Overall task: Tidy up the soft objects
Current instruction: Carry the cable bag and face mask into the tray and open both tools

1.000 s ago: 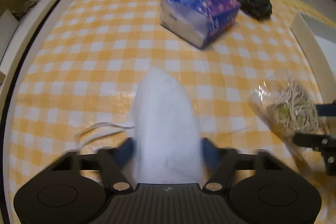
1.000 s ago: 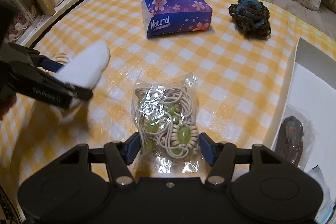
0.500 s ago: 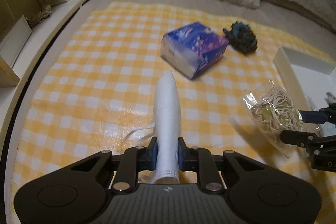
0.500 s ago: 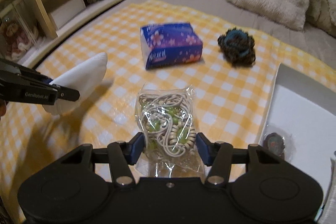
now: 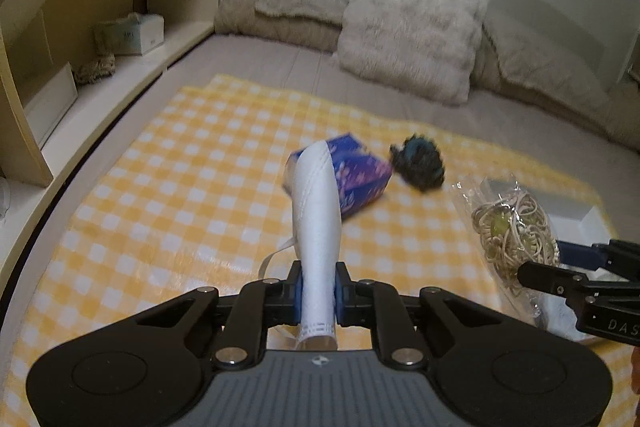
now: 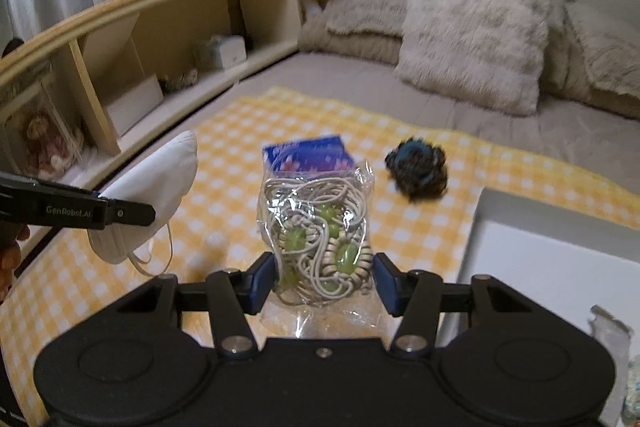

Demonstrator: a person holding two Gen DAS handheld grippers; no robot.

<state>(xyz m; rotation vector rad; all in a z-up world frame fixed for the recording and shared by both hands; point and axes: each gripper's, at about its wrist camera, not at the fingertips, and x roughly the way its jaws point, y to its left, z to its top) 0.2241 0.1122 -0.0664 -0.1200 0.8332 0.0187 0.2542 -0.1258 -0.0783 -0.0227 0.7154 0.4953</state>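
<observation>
1. Left wrist view: left tongs (image 5: 318,291) clenched on a white mask (image 5: 318,223). It is pinched near its lower edge and stands up folded between the pads, clear of the yellow checked cloth (image 5: 168,195) on the bed. One ear loop (image 5: 276,255) dangles loose.
2. Same view, right edge: right tongs (image 5: 576,267) carry a clear bag (image 5: 512,231) of coiled cords. A tissue pack (image 5: 356,183) and a dark knit ball (image 5: 420,163) lie on the cloth beyond.
3. Right wrist view: right tongs (image 6: 324,283) grasp the bag (image 6: 320,227) at its lower sides; it is lifted off the cloth (image 6: 420,227). The mask (image 6: 156,191) hangs from the left tongs (image 6: 132,215) at left.
4. A white tray (image 6: 476,227) sits at right, just beside the cloth; likely the drop-off.
5. Handling, judged: mask is light and limp and folds under any pinch; watch the loop for snagging. The bag film looks slippery and crushable, with contents that may shift, so grip across the cord bundle, not the empty film.
</observation>
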